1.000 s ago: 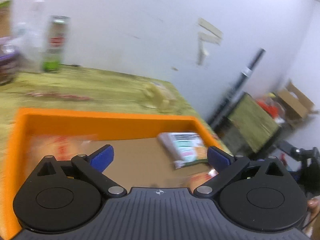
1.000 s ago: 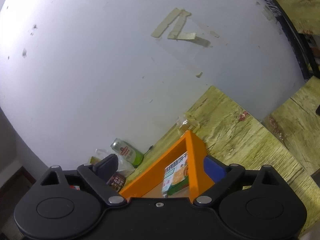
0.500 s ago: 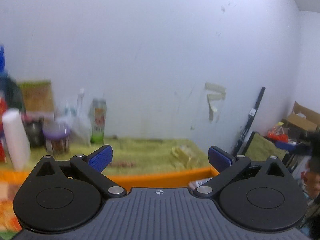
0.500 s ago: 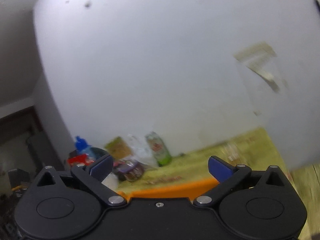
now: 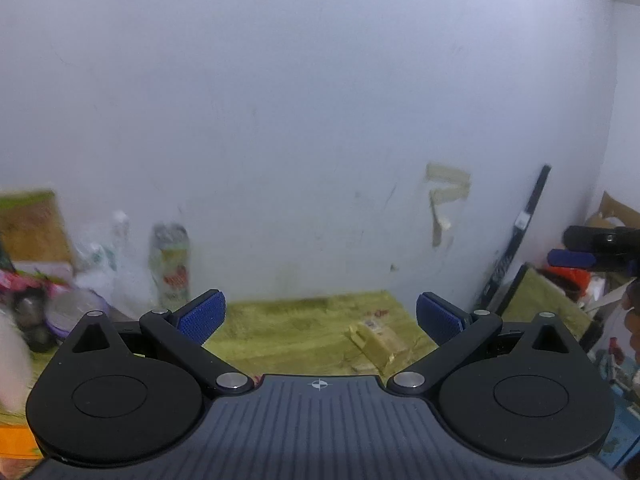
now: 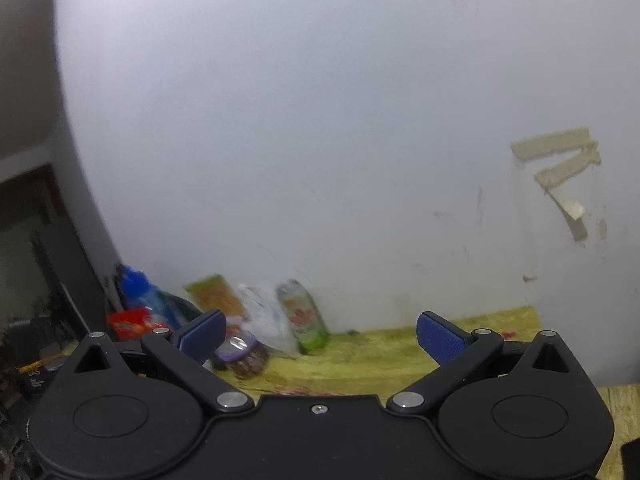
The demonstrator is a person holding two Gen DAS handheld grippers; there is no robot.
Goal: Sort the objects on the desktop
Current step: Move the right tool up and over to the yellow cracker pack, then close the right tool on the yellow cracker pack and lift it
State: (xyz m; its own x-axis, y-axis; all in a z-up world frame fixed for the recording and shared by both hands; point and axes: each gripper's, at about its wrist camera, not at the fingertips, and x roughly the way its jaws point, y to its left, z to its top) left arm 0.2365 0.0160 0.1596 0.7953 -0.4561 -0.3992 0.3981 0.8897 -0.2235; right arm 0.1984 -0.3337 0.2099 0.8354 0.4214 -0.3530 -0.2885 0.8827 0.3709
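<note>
Two grippers, both with jaws spread wide and nothing between the blue pads. Left gripper (image 5: pixel 318 316) hovers above the counter (image 5: pixel 304 328); a tan packet (image 5: pixel 376 340) lies on the counter just past it, toward the right pad. An orange tray corner (image 5: pixel 16 442) shows at lower left. Right gripper (image 6: pixel 318 334) has just been opening, jaws empty. Beyond it, against the white wall (image 6: pixel 320 120): green can (image 6: pixel 304 316) upright, clear plastic bag (image 6: pixel 266 316) beside it, purple-lidded jar (image 6: pixel 240 354), red packet (image 6: pixel 130 322). All blurred.
</note>
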